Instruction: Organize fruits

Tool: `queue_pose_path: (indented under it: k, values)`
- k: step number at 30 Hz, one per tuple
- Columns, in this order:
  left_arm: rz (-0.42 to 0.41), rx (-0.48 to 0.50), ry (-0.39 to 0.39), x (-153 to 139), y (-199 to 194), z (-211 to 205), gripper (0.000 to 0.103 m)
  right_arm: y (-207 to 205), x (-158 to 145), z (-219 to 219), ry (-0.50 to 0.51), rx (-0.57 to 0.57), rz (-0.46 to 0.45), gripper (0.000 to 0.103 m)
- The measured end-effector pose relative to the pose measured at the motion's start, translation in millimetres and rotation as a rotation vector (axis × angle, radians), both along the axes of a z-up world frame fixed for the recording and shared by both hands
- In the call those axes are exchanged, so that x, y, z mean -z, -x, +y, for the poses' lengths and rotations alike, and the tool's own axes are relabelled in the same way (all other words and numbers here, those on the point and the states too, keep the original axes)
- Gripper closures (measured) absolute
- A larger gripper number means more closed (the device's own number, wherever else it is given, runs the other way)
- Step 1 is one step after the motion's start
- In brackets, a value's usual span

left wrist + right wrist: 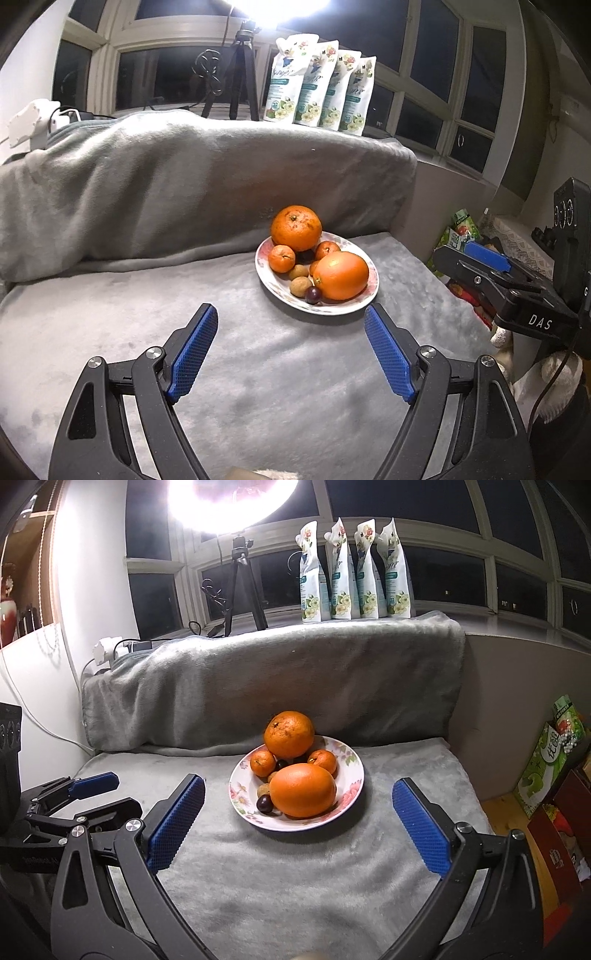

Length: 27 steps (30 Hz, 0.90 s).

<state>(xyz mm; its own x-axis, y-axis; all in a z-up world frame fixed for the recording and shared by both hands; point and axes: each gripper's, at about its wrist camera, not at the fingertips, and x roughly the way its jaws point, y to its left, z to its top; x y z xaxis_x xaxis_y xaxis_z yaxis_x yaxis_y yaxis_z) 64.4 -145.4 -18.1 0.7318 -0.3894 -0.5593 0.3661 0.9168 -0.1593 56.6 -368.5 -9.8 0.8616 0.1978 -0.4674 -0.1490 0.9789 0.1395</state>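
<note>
floral plate (351, 771) sits on the grey blanket (295, 867), and it is the landmark here. all fruit is on the plate. rough-skinned big orange (289, 734) at the plate's far edge, partly over the rim toward the blanket-covered backrest. smooth big orange (303, 790) at the plate's near side. two small mandarins (263, 763) flank the middle, one left, one right, both touching or just beside the big fruit. dark grape-like fruit (264, 805) at the plate's near-left rim, just beside the smooth orange. small brown round fruits (300, 286) left of the smooth orange; kind unclear.

right gripper (298, 814): jaws wide apart, nothing held. blue pads (176, 823) straddle the plate's near half in the right wrist view, left pad just short of the plate's left rim, right pad off its right rim. cannot tell whether they are above the blanket or touching it.

left gripper (291, 334): jaws spread, nothing between them. plate is ahead and right of centre in the left wrist view; the right pad tip sits just near the plate's near-right rim, not touching fruit. right gripper also shows in that view right of the plate (491, 266).

behind the plate: four refill pouches (356, 576) upright on the sill, tripod (242, 583) left of them, bright lamp (232, 498) above. cartons (546, 768) well right of the plate.
</note>
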Motion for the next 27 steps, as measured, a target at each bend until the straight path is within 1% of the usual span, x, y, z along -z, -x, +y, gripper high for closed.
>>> queue_pose_path:
  k: [10,27]
  values:
    - [-0.012,-0.020,-0.011,-3.4,4.2,-0.2,0.021,1.7,-0.3,5.3,0.023,-0.010,-0.001,0.000]
    - [-0.025,-0.028,-0.036,-5.3,8.5,-2.6,0.021,3.0,1.3,5.3,0.023,-0.004,0.010,0.000]
